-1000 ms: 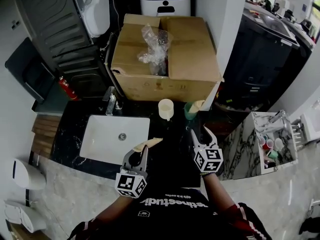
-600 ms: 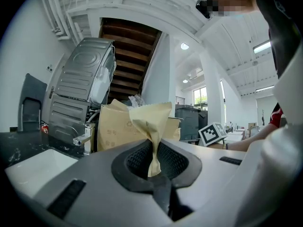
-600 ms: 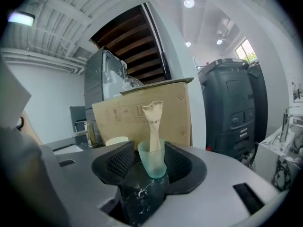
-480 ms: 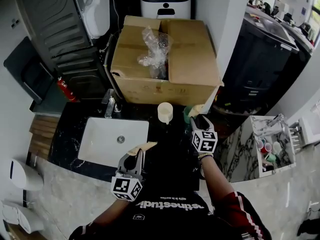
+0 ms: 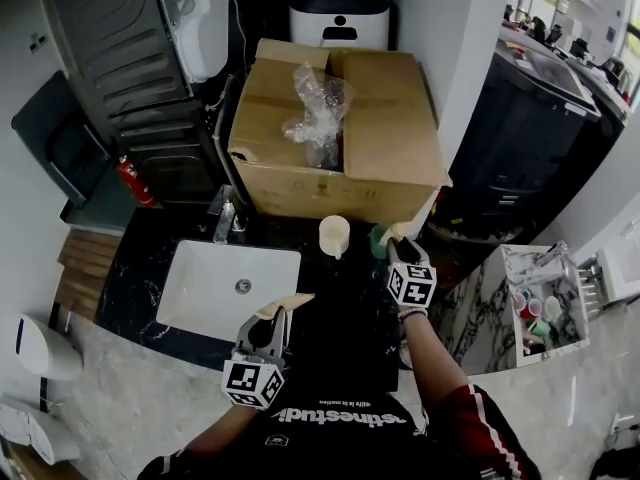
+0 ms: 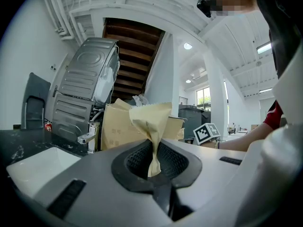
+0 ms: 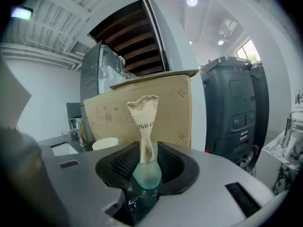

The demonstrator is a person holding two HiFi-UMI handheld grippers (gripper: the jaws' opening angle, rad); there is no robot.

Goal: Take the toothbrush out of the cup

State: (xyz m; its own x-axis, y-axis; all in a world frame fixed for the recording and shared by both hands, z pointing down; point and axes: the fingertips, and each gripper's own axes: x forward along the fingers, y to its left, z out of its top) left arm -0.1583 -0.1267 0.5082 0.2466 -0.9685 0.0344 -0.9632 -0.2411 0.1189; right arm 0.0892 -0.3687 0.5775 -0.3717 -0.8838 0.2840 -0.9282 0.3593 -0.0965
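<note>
A frosted green cup (image 7: 147, 175) stands on the black counter (image 5: 340, 318) before the cardboard box, with a paper-wrapped toothbrush (image 7: 144, 126) upright in it. My right gripper (image 7: 147, 162) reaches level around them; its jaws are closing, with the wrapper between the pads and a gap showing on each side. In the head view the right gripper (image 5: 398, 244) sits at the green cup (image 5: 379, 240). My left gripper (image 5: 277, 314) stays near the counter's front, shut on another cream paper-wrapped toothbrush (image 6: 151, 122) that sticks up out of its jaws.
A white paper cup (image 5: 334, 235) stands just left of the green one. The big cardboard box (image 5: 385, 138) fills the back. A white sink (image 5: 190, 308) with a chrome tap (image 5: 226, 216) lies to the left. A marble shelf with small cups (image 5: 535, 313) stands to the right.
My right gripper has moved forward from the counter's middle up to the green cup, and its jaws have drawn narrower. The left gripper has kept still with its packet.
</note>
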